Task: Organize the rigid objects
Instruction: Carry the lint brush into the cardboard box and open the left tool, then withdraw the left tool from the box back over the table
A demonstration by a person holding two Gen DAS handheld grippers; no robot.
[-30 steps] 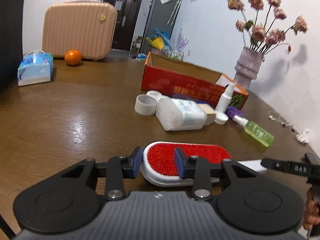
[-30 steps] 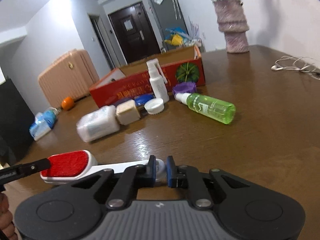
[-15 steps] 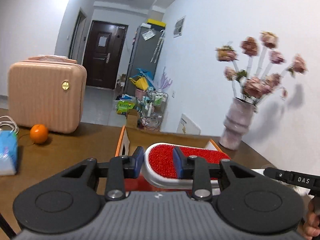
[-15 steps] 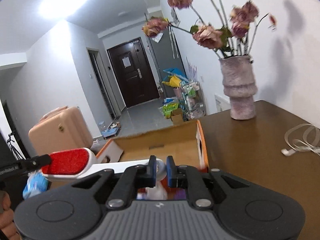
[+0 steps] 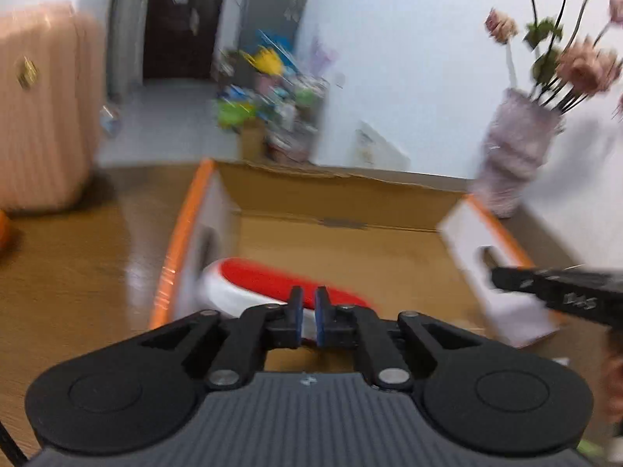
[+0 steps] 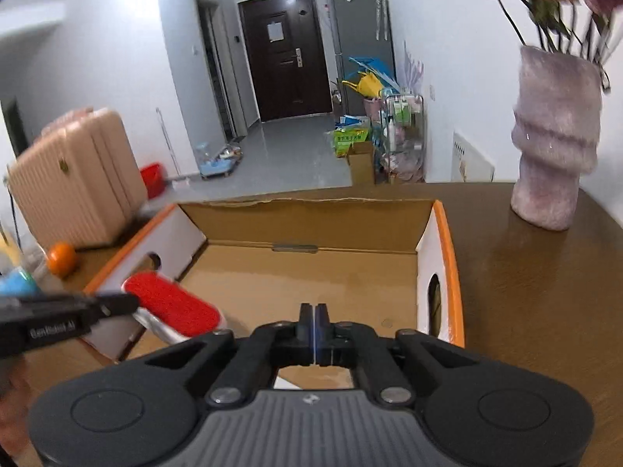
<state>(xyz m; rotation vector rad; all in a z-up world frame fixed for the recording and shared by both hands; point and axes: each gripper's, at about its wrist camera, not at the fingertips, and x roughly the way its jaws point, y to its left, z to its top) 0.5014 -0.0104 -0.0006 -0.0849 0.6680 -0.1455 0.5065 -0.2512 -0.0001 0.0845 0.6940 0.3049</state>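
A red and white lint brush [image 5: 268, 286] [image 6: 175, 309] lies inside the open cardboard box [image 5: 342, 194] [image 6: 311, 210] at its left end. My left gripper [image 5: 307, 321] is shut and empty just above and behind the brush. My right gripper [image 6: 313, 329] is shut and empty over the box's near edge. The left wrist view is blurred by motion. Each gripper's body shows in the other's view as a black bar.
A pink vase of flowers [image 6: 553, 148] stands on the wooden table [image 6: 545, 292] right of the box. A pink suitcase [image 6: 74, 179] and an orange [image 6: 61, 258] are to the left. The box's floor right of the brush is bare.
Both grippers carried the brush from the table up over the box. They have let go of it; the brush now lies in the box and both jaws have closed.
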